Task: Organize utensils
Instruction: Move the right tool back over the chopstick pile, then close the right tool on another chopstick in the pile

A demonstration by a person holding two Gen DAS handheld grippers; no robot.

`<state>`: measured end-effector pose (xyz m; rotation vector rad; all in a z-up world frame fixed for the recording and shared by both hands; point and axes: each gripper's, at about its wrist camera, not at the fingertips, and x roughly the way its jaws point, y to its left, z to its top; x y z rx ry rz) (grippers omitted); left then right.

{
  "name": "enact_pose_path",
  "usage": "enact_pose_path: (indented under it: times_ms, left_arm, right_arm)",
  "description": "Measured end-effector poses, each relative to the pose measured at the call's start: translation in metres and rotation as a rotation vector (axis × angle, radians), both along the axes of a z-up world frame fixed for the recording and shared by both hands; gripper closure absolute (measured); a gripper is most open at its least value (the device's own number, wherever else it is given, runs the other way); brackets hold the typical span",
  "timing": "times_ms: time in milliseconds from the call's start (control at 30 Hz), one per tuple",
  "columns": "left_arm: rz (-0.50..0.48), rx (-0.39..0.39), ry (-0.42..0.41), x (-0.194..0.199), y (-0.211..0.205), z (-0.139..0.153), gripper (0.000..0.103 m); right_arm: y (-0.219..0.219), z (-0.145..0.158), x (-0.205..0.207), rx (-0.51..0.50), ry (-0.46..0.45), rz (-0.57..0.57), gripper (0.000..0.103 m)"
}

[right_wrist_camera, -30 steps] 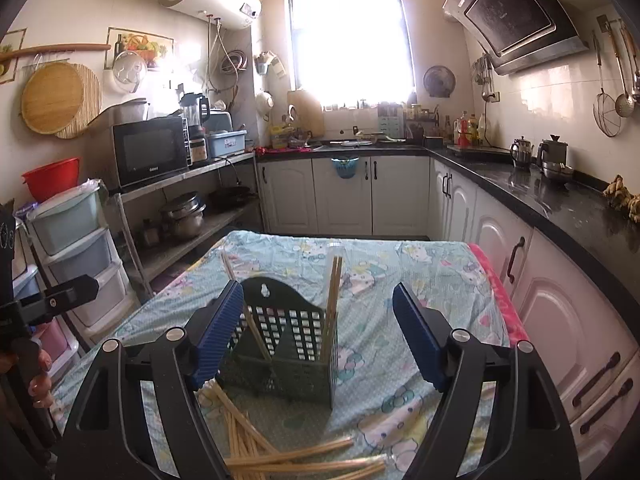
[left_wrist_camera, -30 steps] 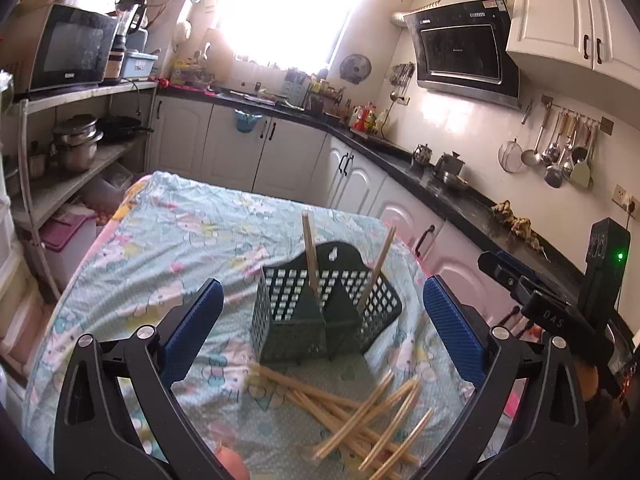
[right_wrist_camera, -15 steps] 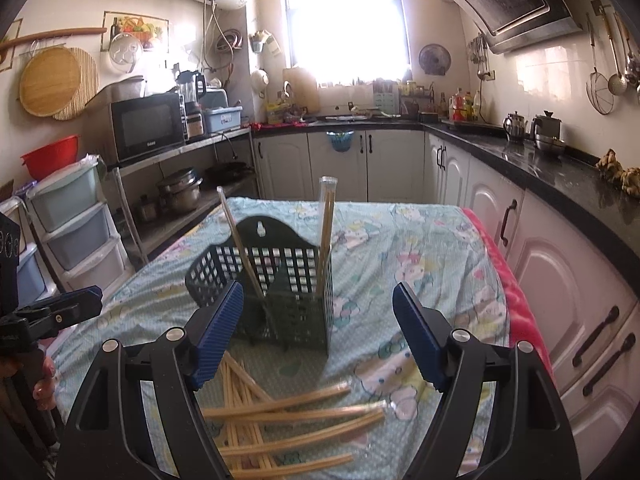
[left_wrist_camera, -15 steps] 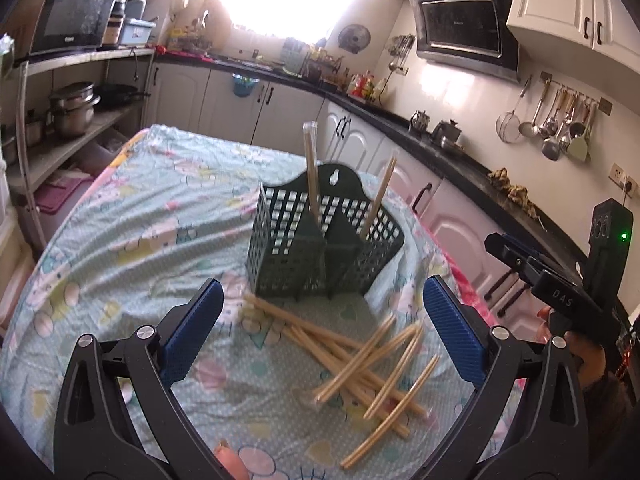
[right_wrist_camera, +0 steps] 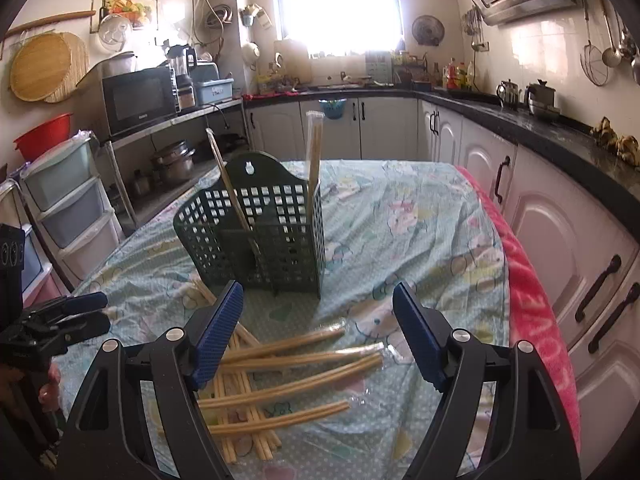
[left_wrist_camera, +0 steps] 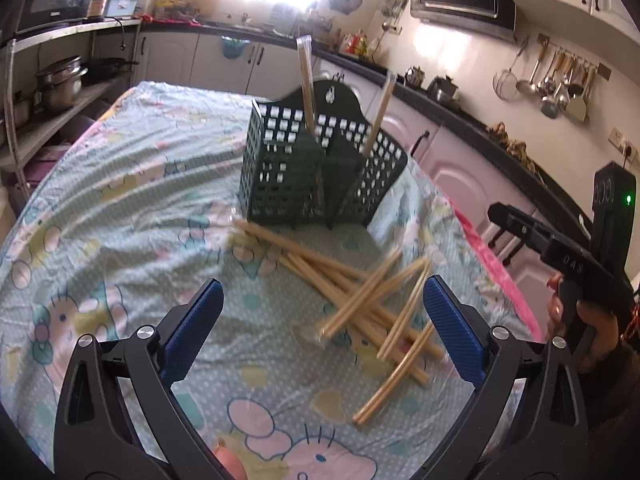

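Observation:
A dark green perforated utensil holder point(left_wrist_camera: 312, 168) stands upright on the table, also in the right wrist view point(right_wrist_camera: 260, 240). Two wrapped chopstick pairs stand in it point(left_wrist_camera: 307, 80) point(right_wrist_camera: 314, 152). Several wrapped chopstick pairs point(left_wrist_camera: 360, 300) lie scattered on the cloth in front of it, also seen in the right wrist view point(right_wrist_camera: 288, 368). My left gripper point(left_wrist_camera: 322, 328) is open and empty above the pile. My right gripper point(right_wrist_camera: 318, 340) is open and empty, just above the pile's near side. The right gripper shows at the right of the left wrist view point(left_wrist_camera: 560, 248).
The table has a pale blue cartoon-print cloth point(left_wrist_camera: 120, 208) with a pink edge point(right_wrist_camera: 532, 300) at the right. White cabinets point(right_wrist_camera: 560, 220) and a black counter run along the right. Shelves with pots point(left_wrist_camera: 60, 80) and plastic drawers point(right_wrist_camera: 68, 208) stand at the left.
Both grippers have moved forward and down toward the holder and the loose chopsticks, which now look larger and nearer. Both stay open. Nothing on the table has moved.

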<state>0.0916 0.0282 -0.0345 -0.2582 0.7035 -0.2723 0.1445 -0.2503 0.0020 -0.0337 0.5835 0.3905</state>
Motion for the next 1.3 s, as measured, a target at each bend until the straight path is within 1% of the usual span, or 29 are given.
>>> enact_pose_path:
  times_ms: [133,167,200,233,367,467,567,667,767,867,933,1000,1067,1133,1200,1233,1267,1300]
  left_arm:
    - [-0.027,0.004,0.043,-0.004,-0.009,-0.015,0.011]
    - [-0.034,0.007,0.050,-0.005,-0.011,-0.019,0.012]
    - [-0.040,0.007,0.057,-0.005,-0.013,-0.022,0.016]
    - [-0.045,0.004,0.065,-0.006,-0.014,-0.025,0.017]
    - [-0.051,-0.014,0.095,-0.005,-0.017,-0.037,0.027]
    - [-0.043,-0.048,0.134,0.002,-0.015,-0.047,0.036]
    - [-0.024,-0.089,0.162,0.006,-0.012,-0.054,0.039]
    - [-0.011,-0.141,0.182,0.012,-0.009,-0.058,0.046]
    - [-0.001,-0.172,0.201,0.017,-0.006,-0.061,0.054]
    - [0.004,-0.216,0.214,0.021,-0.004,-0.063,0.055]
    - [0.008,-0.224,0.219,0.023,-0.003,-0.063,0.058]
    - [0.013,-0.234,0.223,0.024,-0.002,-0.064,0.066]
    - [0.017,-0.242,0.225,0.024,-0.002,-0.065,0.071]
    - [0.020,-0.245,0.229,0.025,-0.001,-0.066,0.073]
    - [0.021,-0.253,0.233,0.025,-0.001,-0.067,0.078]
    - [0.020,-0.253,0.233,0.025,-0.001,-0.067,0.080]
    - [0.018,-0.250,0.233,0.025,-0.002,-0.067,0.085]
    - [0.014,-0.248,0.232,0.024,-0.002,-0.067,0.089]
  right_arm:
    - [-0.001,-0.011,-0.001,-0.014,0.024,-0.003,0.028]
    - [-0.001,-0.013,-0.001,-0.016,0.029,-0.004,0.028]
    - [-0.002,-0.017,-0.001,-0.020,0.037,-0.005,0.028]
    - [-0.003,-0.020,-0.001,-0.025,0.044,-0.008,0.028]
    - [-0.006,-0.032,0.001,-0.034,0.070,-0.019,0.028]
    - [-0.009,-0.041,0.004,-0.045,0.095,-0.030,0.028]
    - [-0.013,-0.051,0.008,-0.043,0.126,-0.039,0.028]
    - [-0.017,-0.060,0.013,-0.041,0.159,-0.047,0.028]
    - [-0.021,-0.068,0.017,-0.035,0.193,-0.051,0.028]
    - [-0.024,-0.076,0.023,-0.014,0.236,-0.052,0.028]
    - [-0.027,-0.081,0.027,0.009,0.272,-0.052,0.029]
    - [-0.030,-0.086,0.030,0.041,0.310,-0.055,0.032]
    - [-0.031,-0.090,0.032,0.057,0.335,-0.049,0.037]
    - [-0.032,-0.093,0.033,0.073,0.357,-0.043,0.044]
    - [-0.033,-0.095,0.034,0.088,0.373,-0.041,0.048]
    - [-0.034,-0.097,0.034,0.097,0.383,-0.040,0.053]
    - [-0.035,-0.097,0.034,0.101,0.390,-0.039,0.059]
    - [-0.035,-0.098,0.034,0.106,0.396,-0.038,0.062]
